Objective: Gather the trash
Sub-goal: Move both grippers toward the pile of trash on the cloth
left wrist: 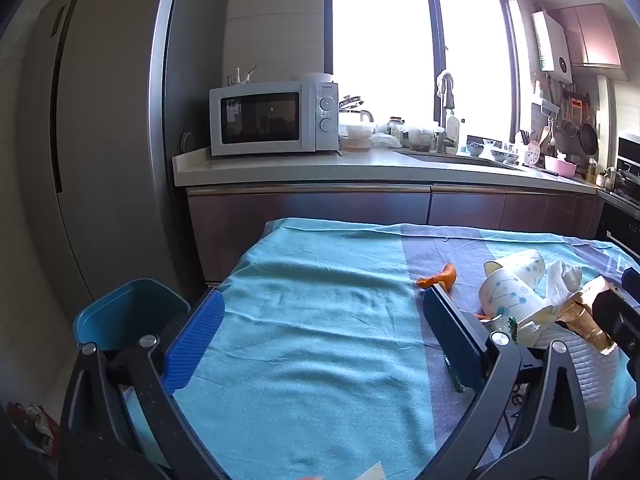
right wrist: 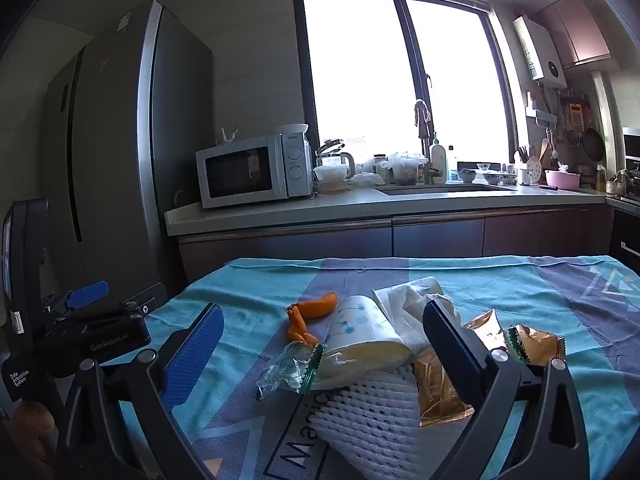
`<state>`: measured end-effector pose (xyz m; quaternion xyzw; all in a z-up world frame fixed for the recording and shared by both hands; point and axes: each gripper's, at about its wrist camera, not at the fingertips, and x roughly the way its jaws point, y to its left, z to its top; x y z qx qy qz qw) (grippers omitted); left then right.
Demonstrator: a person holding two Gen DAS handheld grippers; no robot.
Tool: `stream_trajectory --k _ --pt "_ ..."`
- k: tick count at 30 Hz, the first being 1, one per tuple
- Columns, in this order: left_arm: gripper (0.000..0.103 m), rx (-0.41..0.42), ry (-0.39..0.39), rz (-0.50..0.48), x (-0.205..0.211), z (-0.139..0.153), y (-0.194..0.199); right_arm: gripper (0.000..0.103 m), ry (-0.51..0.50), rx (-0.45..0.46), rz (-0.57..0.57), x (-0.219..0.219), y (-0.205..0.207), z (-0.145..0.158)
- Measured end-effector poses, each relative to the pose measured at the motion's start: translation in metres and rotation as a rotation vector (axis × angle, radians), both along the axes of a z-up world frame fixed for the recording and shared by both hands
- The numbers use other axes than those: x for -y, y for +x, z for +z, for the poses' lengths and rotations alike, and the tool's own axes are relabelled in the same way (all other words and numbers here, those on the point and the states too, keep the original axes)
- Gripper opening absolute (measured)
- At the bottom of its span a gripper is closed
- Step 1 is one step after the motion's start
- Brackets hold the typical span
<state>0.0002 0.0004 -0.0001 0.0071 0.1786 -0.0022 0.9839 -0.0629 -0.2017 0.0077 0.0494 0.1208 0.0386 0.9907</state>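
On the table's teal cloth (left wrist: 320, 360) lies a heap of trash. It holds a tipped paper cup (right wrist: 364, 328), orange peel (right wrist: 316, 306), a crumpled tissue (right wrist: 412, 300), a clear wrapper with a green edge (right wrist: 288, 368), a white foam net (right wrist: 368, 412) and golden wrappers (right wrist: 436, 392). My right gripper (right wrist: 324, 312) hovers open just before the heap, holding nothing. My left gripper (left wrist: 324, 300) is open over bare cloth, with the cup (left wrist: 516, 284) and peel (left wrist: 440, 276) to its right. A blue bin (left wrist: 132, 312) stands beside the table's left edge.
Behind the table runs a kitchen counter (left wrist: 320, 168) with a microwave (left wrist: 276, 118), sink and dishes. A tall fridge (left wrist: 100, 140) stands to the left. More rubbish lies on the floor at lower left (left wrist: 36, 420).
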Motion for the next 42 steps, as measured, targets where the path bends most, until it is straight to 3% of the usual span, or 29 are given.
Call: stream_trajectory --k 42 --pt "0.098 0.022 -0.012 -0.052 0.007 0.003 -0.011 0.096 0.004 -0.044 -0.057 0.015 0.014 -0.004"
